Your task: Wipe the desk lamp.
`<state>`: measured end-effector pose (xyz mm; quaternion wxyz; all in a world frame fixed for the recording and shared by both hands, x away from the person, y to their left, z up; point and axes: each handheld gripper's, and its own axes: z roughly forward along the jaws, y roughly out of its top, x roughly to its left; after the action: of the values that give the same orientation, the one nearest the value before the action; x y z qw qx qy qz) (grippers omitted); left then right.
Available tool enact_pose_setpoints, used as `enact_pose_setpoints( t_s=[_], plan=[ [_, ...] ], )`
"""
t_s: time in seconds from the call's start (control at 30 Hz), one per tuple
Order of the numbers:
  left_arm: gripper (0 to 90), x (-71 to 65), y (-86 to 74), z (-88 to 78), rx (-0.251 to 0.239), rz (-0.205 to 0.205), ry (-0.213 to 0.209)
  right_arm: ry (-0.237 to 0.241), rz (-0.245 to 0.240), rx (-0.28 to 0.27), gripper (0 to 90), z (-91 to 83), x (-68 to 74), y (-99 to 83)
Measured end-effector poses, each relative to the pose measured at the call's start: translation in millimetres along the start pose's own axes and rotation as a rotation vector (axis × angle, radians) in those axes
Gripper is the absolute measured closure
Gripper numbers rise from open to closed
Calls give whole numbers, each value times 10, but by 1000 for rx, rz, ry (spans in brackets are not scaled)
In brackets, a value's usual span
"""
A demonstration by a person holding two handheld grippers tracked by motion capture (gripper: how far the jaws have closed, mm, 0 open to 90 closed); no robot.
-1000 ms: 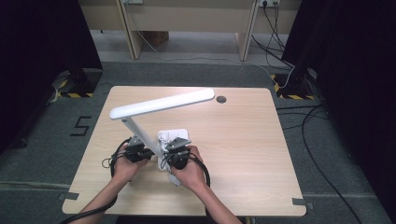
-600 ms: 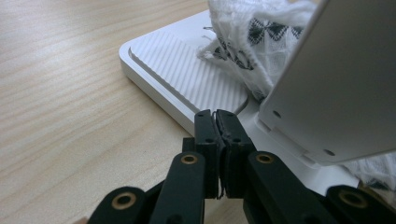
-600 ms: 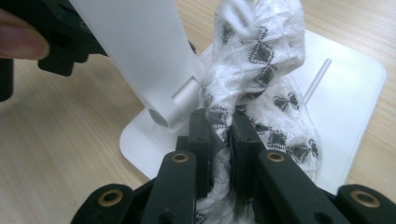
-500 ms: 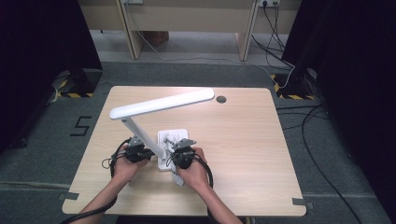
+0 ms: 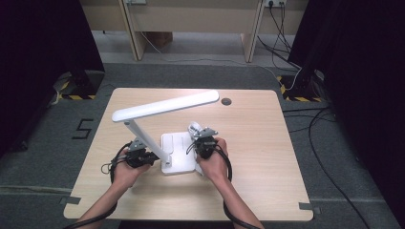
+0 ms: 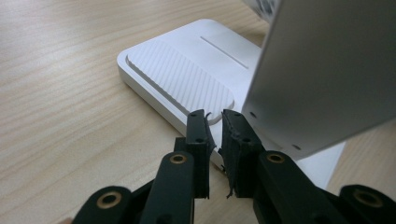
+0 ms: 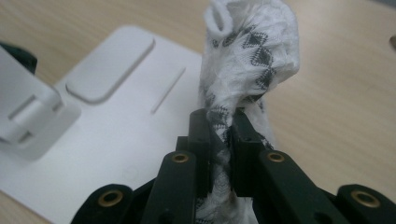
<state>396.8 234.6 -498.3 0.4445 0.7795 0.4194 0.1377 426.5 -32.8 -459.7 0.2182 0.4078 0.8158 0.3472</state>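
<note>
The desk (image 5: 267, 157) carries a white lamp (image 5: 165, 107) whose long head slants over its flat base (image 5: 177, 148) near the front edge. The lamp's stem (image 5: 143, 138) rises from the left rear of the base. The right tongs (image 5: 204, 138) sit at the base's right edge and are clamped on a bunched white cloth (image 7: 250, 60) with black triangle print, which stands up above the jaws, over the desk just beside the base. The left tongs (image 6: 214, 122) lie at the base's left edge beside the stem; the jaws have just been opening and stand slightly apart with nothing between them.
</note>
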Motion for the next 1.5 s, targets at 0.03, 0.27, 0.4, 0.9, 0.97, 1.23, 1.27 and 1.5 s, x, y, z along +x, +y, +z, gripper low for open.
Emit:
enact_pose_setpoints(
  t_s=[0.03, 0.27, 0.4, 0.9, 0.97, 1.23, 1.27, 1.5],
  plan=[
    [794, 0, 0, 0, 0, 0, 0, 0, 0, 0, 822, 0, 0, 0],
    [762, -64, -45, -65, -9, -22, -10, 72, -29, -116, 818, 76, 166, 371],
    [759, -66, -52, -69, -11, -24, -13, 110, -35, -114, 816, 173, 297, 432],
    [759, -69, -60, -59, -8, -24, -17, 215, -54, -8, 818, 635, 515, 406],
    [759, -69, -62, -59, -9, -25, -17, 188, -70, 2, 818, 667, 477, 353],
    [759, -73, -74, -65, -13, -31, -21, 107, -90, 28, 820, 646, 344, 276],
    [758, -73, -76, -66, -14, -31, -22, 104, -80, 28, 820, 642, 317, 264],
    [754, -71, -73, -71, -13, -32, -22, -60, -81, 67, 820, 577, 191, 303]
  ],
)
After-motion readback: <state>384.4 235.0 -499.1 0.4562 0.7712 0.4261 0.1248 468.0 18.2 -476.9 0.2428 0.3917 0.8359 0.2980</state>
